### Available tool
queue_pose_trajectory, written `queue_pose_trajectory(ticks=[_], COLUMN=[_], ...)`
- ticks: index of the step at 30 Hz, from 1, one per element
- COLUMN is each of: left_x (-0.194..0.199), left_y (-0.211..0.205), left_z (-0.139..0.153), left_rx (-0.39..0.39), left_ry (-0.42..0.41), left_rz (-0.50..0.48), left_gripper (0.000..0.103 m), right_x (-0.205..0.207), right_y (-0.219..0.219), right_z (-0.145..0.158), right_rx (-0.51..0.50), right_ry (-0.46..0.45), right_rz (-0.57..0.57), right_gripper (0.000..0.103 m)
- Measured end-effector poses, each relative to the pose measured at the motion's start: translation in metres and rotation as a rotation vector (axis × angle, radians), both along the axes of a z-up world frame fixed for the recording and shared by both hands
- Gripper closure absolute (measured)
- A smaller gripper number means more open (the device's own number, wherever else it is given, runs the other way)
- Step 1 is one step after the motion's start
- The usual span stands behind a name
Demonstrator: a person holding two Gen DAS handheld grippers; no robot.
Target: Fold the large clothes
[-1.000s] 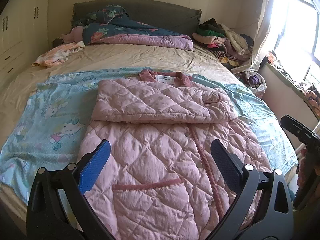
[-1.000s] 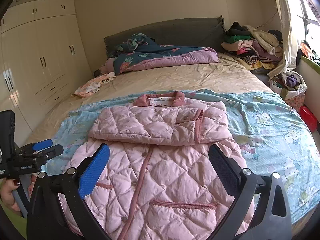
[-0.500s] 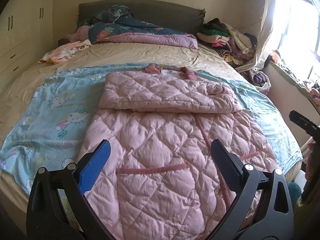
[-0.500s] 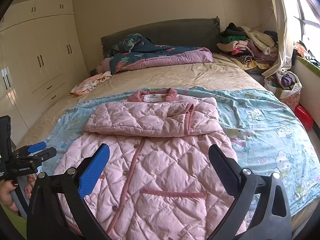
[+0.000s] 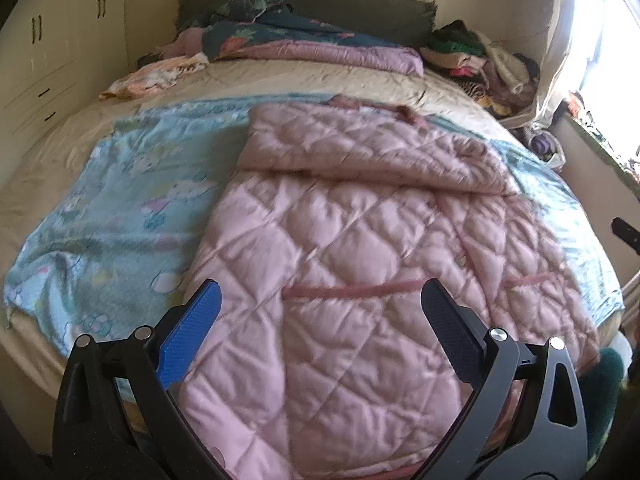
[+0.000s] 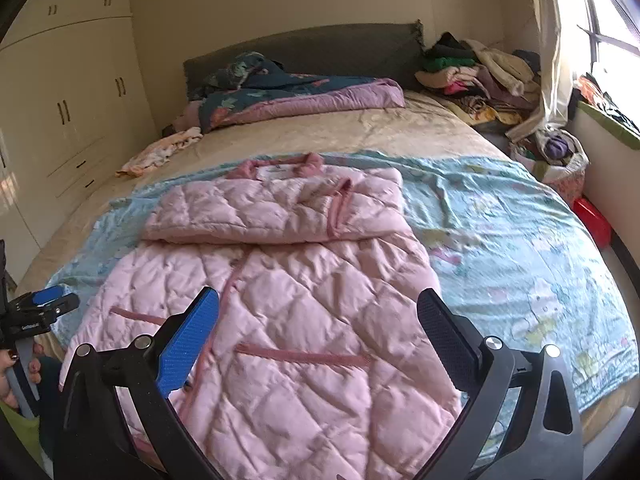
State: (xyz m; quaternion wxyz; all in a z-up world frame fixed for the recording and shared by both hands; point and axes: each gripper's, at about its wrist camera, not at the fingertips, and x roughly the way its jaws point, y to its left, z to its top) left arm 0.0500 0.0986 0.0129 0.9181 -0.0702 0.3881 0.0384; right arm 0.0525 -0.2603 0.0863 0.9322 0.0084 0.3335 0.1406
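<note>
A pink quilted jacket point(image 6: 280, 300) lies flat on a light blue cartoon-print blanket point(image 6: 500, 240) spread across the near half of a bed point(image 6: 340, 136). Its collar points toward the dark headboard point(image 6: 312, 52), and both sleeves are already folded across the chest, forming a thick band over the upper body. The lower body and hem stretch toward the near edge of the bed, with two darker pink pocket trims and a button placket visible. The left claw point(image 5: 320, 320) hovers over the hem with its jaws spread wide, holding nothing; one pad is blue, the other black. The right claw point(image 6: 318, 324) is likewise spread wide and empty above the hem, closer to the jacket's other side. In the right wrist view, the left claw appears at the far left edge, held by a hand point(image 6: 16, 364). The jacket looks soft, puffy and fairly light, but bulky; its smooth shell may be slippery, and the padding will likely spring back after folding. A sensible hold would probably be the two hem corners, one per claw, pinching through the full thickness, then carrying the hem up to the collar. A folded duvet point(image 6: 304, 96) and a heap of clothes point(image 6: 476, 68) sit well apart at the head of the bed.
</note>
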Motion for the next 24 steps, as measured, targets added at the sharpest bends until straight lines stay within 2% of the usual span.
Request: queue_pose_trajectory(ticks=[12,16,18,20,24], left_x=[-0.025,-0.034,-0.037,-0.039,-0.043], left_y=[0.039,0.055,0.060,0.064,0.069], left_z=[-0.033,-0.040,-0.043,-0.044,-0.051], left_rx=[-0.012,-0.073,-0.075,-0.079,-0.073], left_ry=[0.077,0.093,0.102,0.112,0.154], left_rz=[0.057,0.066,0.065,0.056,0.028], left_gripper=[0.010,0.010,0.012,0.019,0.027], right_x=[-0.003,-0.005,-0.007,-0.008,-0.010], right_y=[-0.029,-0.034,-0.037,-0.039,-0.046], right_z=[-0.029,-0.036,-0.039,-0.040,-0.043], right_rx=[-0.035,-0.047,-0.050,-0.051,-0.045], right_ry=[0.060,0.071,0.075,0.079,0.086], right_rz=[-0.050,-0.049,-0.051,-0.054,-0.063], right_gripper=[0.004,0.004,0.004,0.004,0.004])
